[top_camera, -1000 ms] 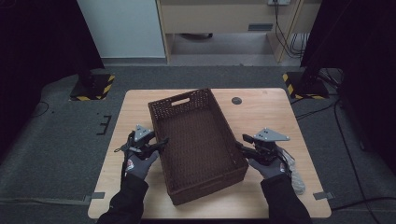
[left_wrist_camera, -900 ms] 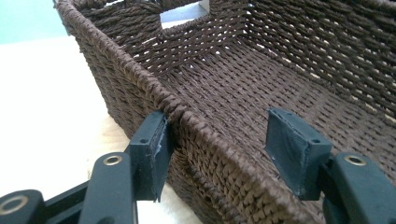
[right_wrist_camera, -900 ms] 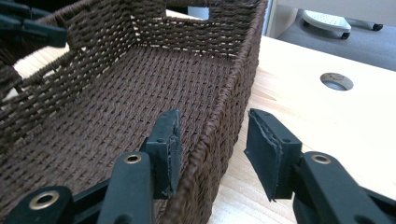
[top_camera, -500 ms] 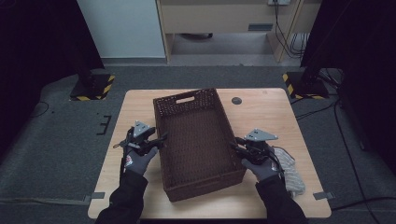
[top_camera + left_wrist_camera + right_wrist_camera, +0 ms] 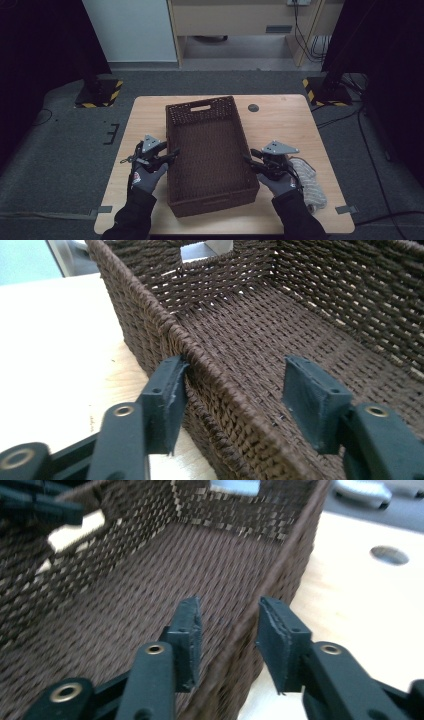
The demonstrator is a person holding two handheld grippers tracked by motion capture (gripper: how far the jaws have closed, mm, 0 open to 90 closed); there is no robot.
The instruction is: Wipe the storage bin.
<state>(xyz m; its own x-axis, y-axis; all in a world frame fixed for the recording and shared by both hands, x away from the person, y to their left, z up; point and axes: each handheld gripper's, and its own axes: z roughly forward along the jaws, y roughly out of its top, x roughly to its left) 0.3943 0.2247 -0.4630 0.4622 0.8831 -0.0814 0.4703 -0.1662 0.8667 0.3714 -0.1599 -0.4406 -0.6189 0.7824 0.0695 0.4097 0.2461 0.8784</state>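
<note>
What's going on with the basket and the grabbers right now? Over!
Left gripper open, jaws astride the basket's left wall. Right gripper open, astride the right wall. Basket empty, flat on the table. Rope bundle beside right hand.

the person wears dark sleeves and grey gloves with what looks like a red mark at the cuff. the left gripper [image 5: 172, 152] and right gripper [image 5: 248, 159] have black jaws with brass-ringed screw holes, each topped by a grey three-cornered plate.
</note>
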